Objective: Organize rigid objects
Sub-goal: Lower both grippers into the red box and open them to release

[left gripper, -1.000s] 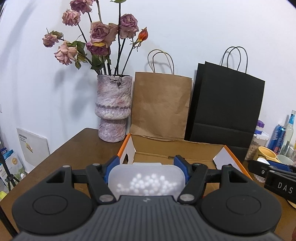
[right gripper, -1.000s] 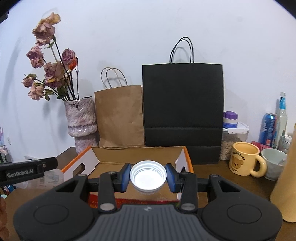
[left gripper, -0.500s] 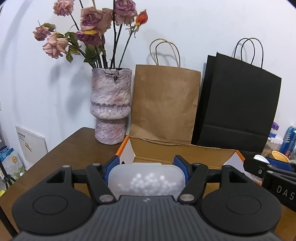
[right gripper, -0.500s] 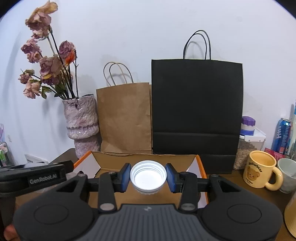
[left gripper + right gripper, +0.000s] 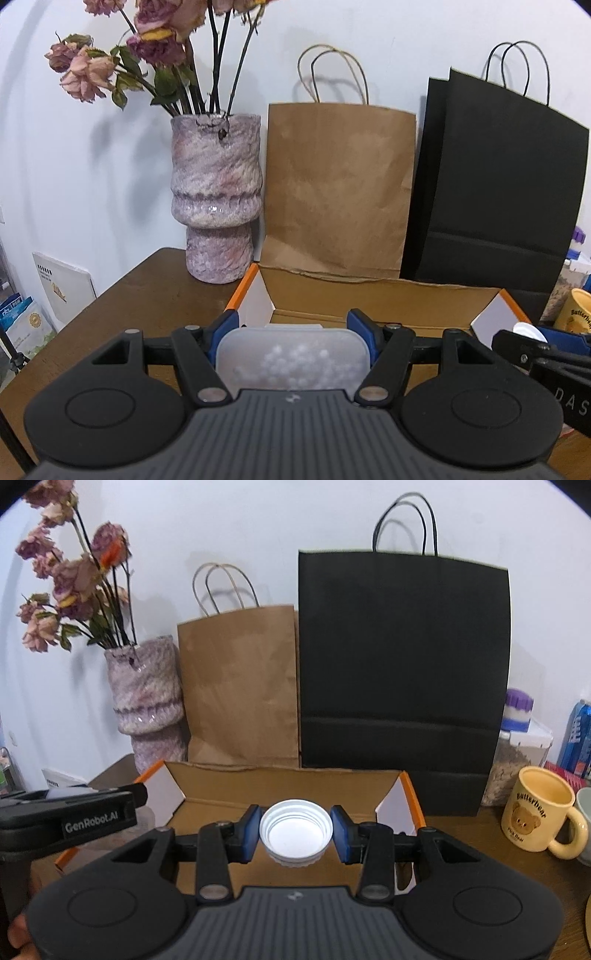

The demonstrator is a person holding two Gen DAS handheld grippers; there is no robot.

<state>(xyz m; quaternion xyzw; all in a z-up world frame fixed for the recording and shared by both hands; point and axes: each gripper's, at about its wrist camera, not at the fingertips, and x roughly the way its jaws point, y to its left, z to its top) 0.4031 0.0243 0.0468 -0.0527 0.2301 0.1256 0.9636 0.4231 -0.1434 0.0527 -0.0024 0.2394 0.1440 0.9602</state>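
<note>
**Ana:** Risks first. The left gripper [image 5: 293, 334] has its blue pads pressed on the two sides of a frosted plastic container [image 5: 291, 363] with small white beads inside, held just at the near edge of the open cardboard box [image 5: 384, 295]. Smooth plastic on a half-wide grip could slide or tip if it is let go before it clears the rim, and I'd guess the beads would scatter if the lid is loose.

**Ben:** And the right one?

**Ana:** The right gripper [image 5: 295, 829] is closed narrow on a white screw cap [image 5: 294, 832], open side toward the camera, above the box's near part. It is pinched only at the rim, so a small twist could pop it out, onto the desk [image 5: 480, 834] rather than into the box.

**Ben:** Anything else in the way?

**Ana:** The two tools sit close side by side; each shows at the other's frame edge. They could knock together over the box. The orange-edged flaps stand up and could catch a finger. The vase [image 5: 216, 199] of dried roses stands near the desk's back left corner, just beyond the box.

**Ben:** Writing?

**Ana:** "GenRobot.AI" on the left tool's side, "DAS" cut off on the right tool. The yellow mug [image 5: 541, 819] near the right edge reads "Butterbear", with a bear picture; the line below is too small.
</note>
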